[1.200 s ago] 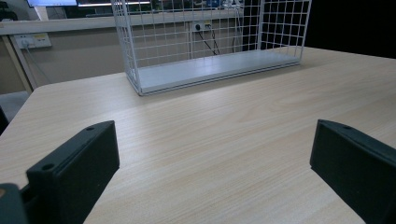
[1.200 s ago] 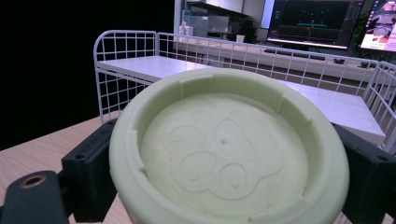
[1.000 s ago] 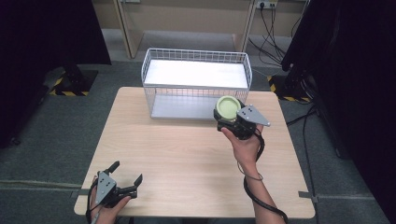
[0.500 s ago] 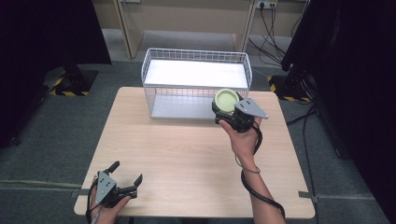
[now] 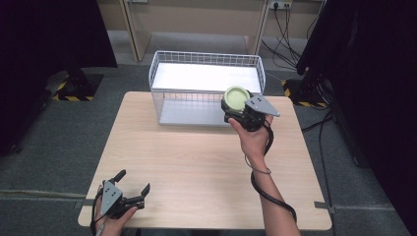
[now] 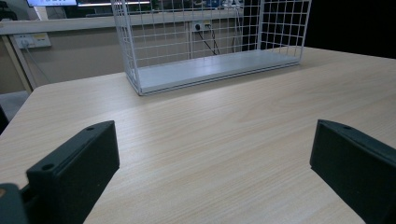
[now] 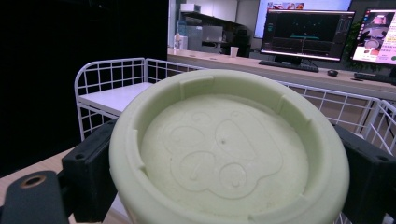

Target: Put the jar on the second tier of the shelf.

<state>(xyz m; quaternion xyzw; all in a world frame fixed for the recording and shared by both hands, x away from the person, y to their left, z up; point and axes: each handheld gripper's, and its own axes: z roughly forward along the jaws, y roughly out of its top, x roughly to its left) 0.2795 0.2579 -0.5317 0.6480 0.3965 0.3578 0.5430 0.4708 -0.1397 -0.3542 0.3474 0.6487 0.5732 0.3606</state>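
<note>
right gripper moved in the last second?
Yes. The right hand-held gripper, shut on the green lid, has moved up the high view, over the wire basket's front right corner.

Grey carpet floor lay under a light wood table; black curtains hung at both sides, monitors glowed on a far desk.
</note>
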